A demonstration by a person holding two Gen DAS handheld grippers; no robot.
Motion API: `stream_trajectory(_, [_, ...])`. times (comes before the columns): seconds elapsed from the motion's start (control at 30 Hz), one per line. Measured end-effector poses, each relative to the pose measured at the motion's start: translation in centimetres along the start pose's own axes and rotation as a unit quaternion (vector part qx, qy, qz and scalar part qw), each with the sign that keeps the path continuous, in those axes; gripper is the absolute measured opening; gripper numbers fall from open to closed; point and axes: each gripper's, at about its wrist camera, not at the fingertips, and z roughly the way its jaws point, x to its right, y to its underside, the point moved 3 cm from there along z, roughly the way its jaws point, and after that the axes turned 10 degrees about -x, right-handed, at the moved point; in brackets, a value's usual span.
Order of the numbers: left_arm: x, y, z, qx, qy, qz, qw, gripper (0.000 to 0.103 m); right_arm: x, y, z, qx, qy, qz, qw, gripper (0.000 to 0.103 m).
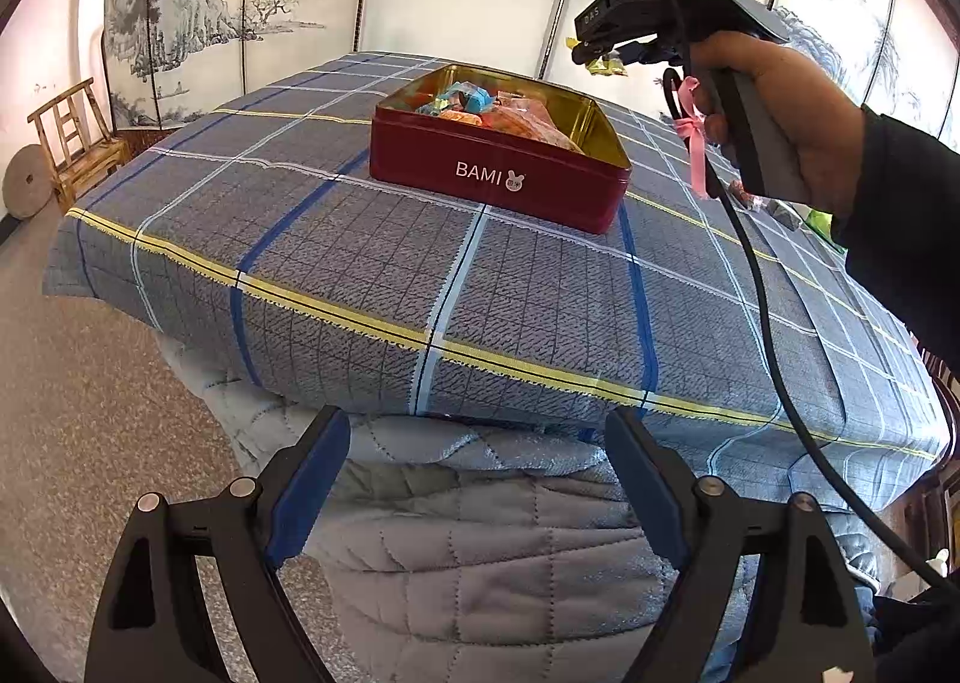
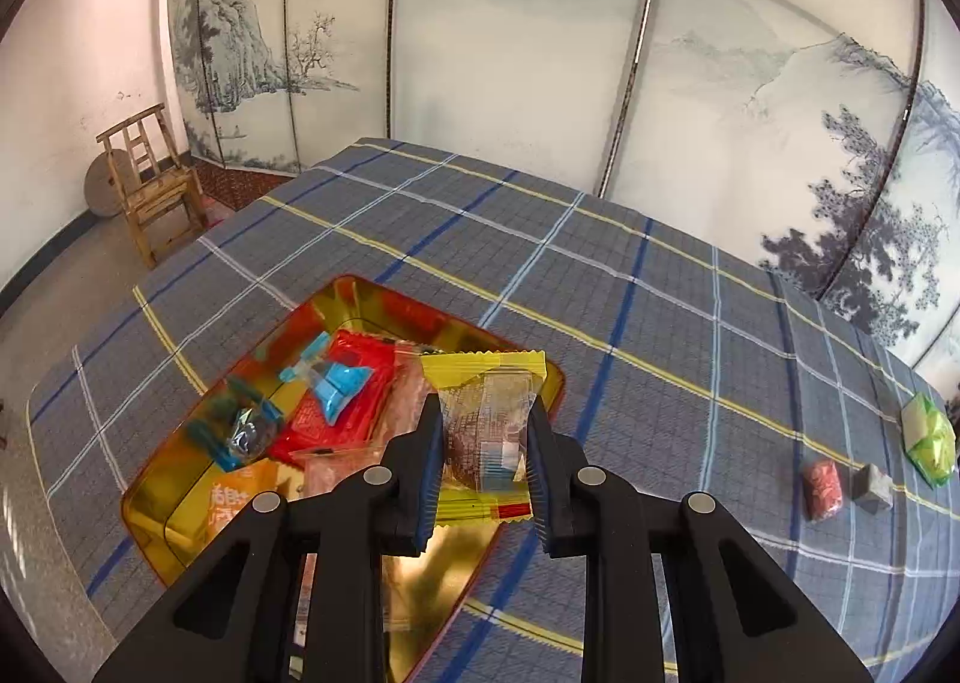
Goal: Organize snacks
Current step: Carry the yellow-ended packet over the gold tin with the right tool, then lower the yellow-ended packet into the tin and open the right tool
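in the left wrist view the left gripper (image 1: 477, 479) gapes empty before a red tin (image 1: 498, 185) lettered "bami" on the plaid cloth (image 1: 360, 287), while in the right wrist view the right gripper (image 2: 485, 461) pinches a yellow-edged snack packet (image 2: 486, 413) above the tin (image 2: 420, 581)

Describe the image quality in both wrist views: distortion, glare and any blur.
Left wrist view: strong fisheye bending of the screen panels and dark vignetted corners; the red tin and checked cloth are sharp in even daylight. Right wrist view: same barrel distortion; the tin's gold interior mirrors its contents, and the yellow-edged snack packet in the right gripper stays crisp.
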Motion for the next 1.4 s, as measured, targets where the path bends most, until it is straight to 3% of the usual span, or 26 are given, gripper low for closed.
stream_trajectory(0.23, [-0.4,0.3,0.1,-0.004,-0.001,-0.008,1.0000,0.084,-2.4,1.1,1.2,-0.017,-0.012,-0.021,1.000,0.026])
stream_trajectory(0.67, [-0.8,0.5,0.2,-0.007,-0.003,-0.013,0.9999,0.084,-1.9,2.3,4.9,-0.070,-0.042,0.003,0.997,0.026])
stream_trajectory(1.4, [0.1,0.4,0.3,-0.015,-0.018,0.001,0.9997,0.084,-1.1,2.6,6.3,-0.077,-0.060,0.017,0.995,0.027])
